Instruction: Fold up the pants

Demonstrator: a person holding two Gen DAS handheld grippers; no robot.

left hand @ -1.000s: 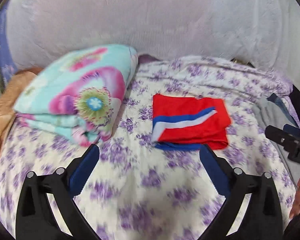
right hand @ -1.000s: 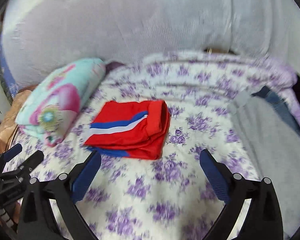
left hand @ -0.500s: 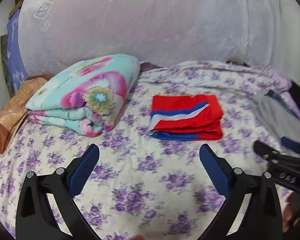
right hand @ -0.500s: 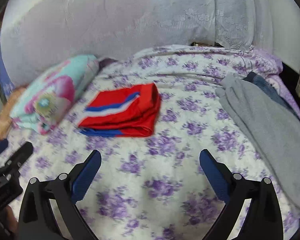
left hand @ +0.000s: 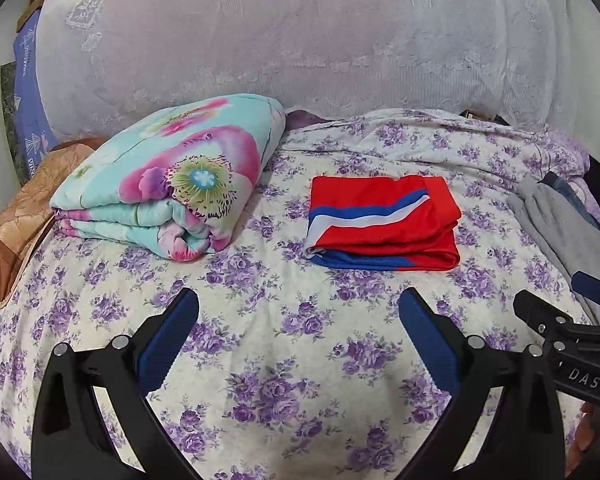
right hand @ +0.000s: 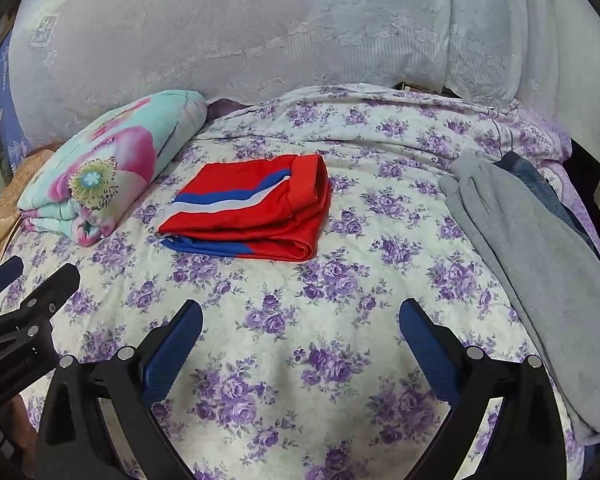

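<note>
Grippers hang low over the flowered bedspread (left hand: 284,360), the left gripper (left hand: 298,312) and the right gripper (right hand: 300,320) both spread wide with nothing between their blue fingers (right hand: 172,356). Past them the red pants (right hand: 252,216) lie folded flat near the middle of the bed, a grey garment (right hand: 540,272) stretched along the right side with some denim (right hand: 540,184) just behind it. Farther back to the left sits a folded floral quilt (left hand: 172,176) beside a brown pillow (left hand: 20,216), under a white lace curtain (left hand: 300,40)

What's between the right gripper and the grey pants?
Only bare floral bedsheet. In the right wrist view, the open right gripper hovers empty, grey pants lying off to its right.
</note>
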